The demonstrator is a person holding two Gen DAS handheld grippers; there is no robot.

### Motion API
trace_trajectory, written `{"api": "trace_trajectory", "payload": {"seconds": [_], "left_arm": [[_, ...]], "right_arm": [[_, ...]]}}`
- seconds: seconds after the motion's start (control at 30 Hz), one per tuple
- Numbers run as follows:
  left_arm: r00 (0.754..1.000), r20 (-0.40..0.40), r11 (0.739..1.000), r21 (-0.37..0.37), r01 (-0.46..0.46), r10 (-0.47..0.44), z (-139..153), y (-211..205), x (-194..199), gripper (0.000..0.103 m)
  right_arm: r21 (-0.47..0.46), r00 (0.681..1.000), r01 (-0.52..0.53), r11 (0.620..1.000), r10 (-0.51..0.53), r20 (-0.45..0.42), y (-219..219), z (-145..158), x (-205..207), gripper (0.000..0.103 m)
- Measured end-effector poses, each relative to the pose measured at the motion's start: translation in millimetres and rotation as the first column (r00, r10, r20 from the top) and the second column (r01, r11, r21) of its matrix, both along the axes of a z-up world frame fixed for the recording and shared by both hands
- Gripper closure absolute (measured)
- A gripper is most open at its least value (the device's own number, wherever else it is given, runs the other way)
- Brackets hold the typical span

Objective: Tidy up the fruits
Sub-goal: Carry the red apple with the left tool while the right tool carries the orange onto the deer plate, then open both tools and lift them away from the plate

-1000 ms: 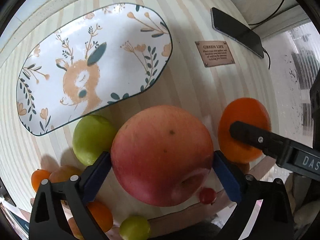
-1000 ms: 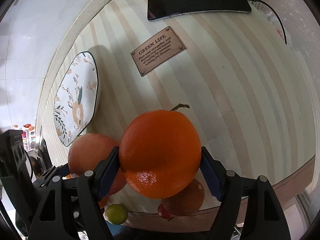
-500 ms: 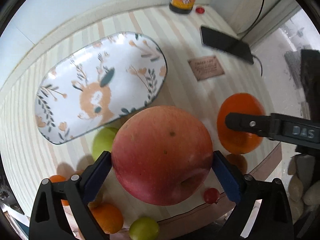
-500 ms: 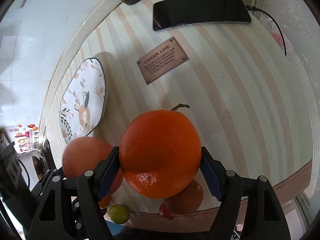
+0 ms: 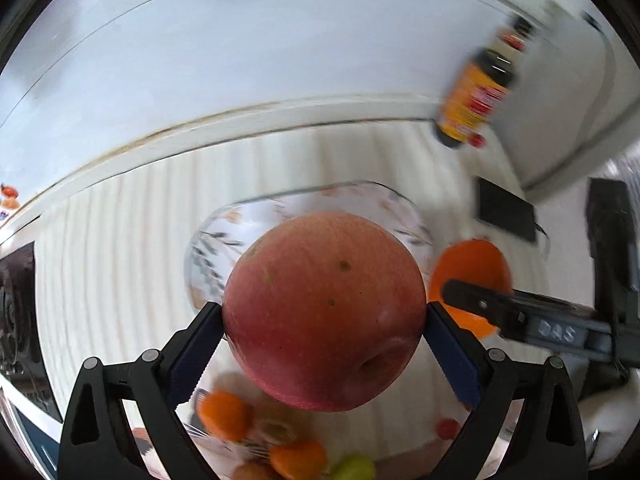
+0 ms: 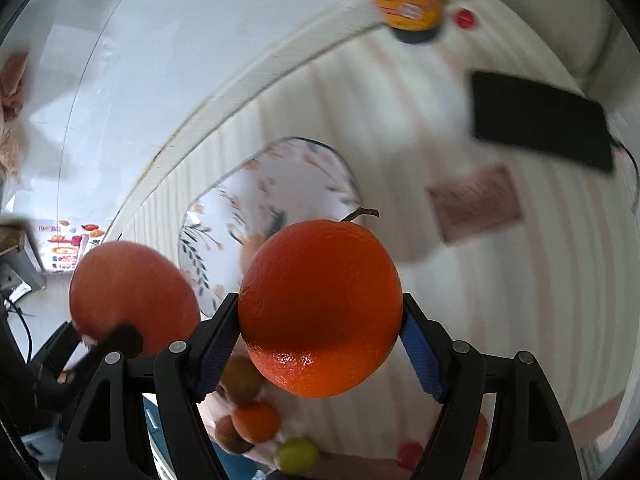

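Left gripper (image 5: 324,334) is clamped on a big red apple (image 5: 324,312), right gripper (image 6: 320,330) is squeezing an orange (image 6: 320,308), both above the deer-print plate (image 6: 240,200) on the striped surface (image 6: 540,280).

Bright, even daylight; heavy motion blur on backgrounds, fisheye-curved, dark-vignetted edges.

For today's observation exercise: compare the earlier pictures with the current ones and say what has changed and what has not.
Both grippers have lifted off the striped mat and swung toward the plate, which now sits just behind the apple and orange. The small fruits have dropped low in view. Unchanged: the left gripper still clamps the apple, the right gripper the orange; nothing released.
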State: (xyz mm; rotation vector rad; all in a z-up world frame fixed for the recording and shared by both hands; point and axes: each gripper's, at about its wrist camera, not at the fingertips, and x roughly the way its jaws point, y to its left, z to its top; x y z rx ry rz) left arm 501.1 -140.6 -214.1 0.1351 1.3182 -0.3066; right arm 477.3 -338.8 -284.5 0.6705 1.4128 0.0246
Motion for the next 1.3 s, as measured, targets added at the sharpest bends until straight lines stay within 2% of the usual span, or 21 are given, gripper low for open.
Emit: {"api": "trace_trajectory", "payload": {"seconds": [0.17,0.37,0.73,0.87,0.9,0.97,1.07,1.13,1.3], "left_arm": [[0.995,-0.061,0.997,0.017,-0.076,0.077,-31,30,37,0.003],[0.974,-0.165,0.987,-0.003,-0.160,0.158,-63,54,68,0.003],[0.945,-0.253,0.977,0.010,-0.213,0.209,-97,60,92,0.003],[0.941,-0.259,0.975,0.019,-0.221,0.218,-99,62,94,0.002],[0.937,-0.269,0.974,0.019,-0.226,0.223,-100,62,95,0.002],[0.930,-0.282,0.971,0.016,-0.239,0.234,-99,65,94,0.002],[0.929,-0.276,0.968,0.015,-0.251,0.245,-99,68,96,0.002],[0.944,-0.219,0.968,0.015,-0.249,0.246,-86,70,96,0.001],[0.953,-0.176,0.966,-0.025,-0.256,0.248,-56,81,99,0.001]], "right_arm": [[-0.063,0.997,-0.079,0.995,0.079,-0.008,32,-10,45,0.024],[-0.147,0.987,-0.157,0.977,0.152,-0.049,54,-29,85,0.024],[-0.168,0.977,-0.205,0.964,0.192,-0.090,59,-55,111,0.024],[-0.150,0.973,-0.226,0.963,0.215,-0.087,55,-54,118,0.021],[-0.156,0.972,-0.230,0.961,0.220,-0.079,57,-52,120,0.014],[-0.194,0.970,-0.242,0.950,0.234,-0.067,58,-46,125,0.010],[-0.198,0.969,-0.248,0.948,0.240,-0.065,56,-40,127,0.005],[-0.219,0.968,-0.249,0.943,0.242,-0.059,57,-36,125,0.005],[-0.236,0.974,-0.226,0.945,0.226,-0.028,58,-18,114,0.005]]}}
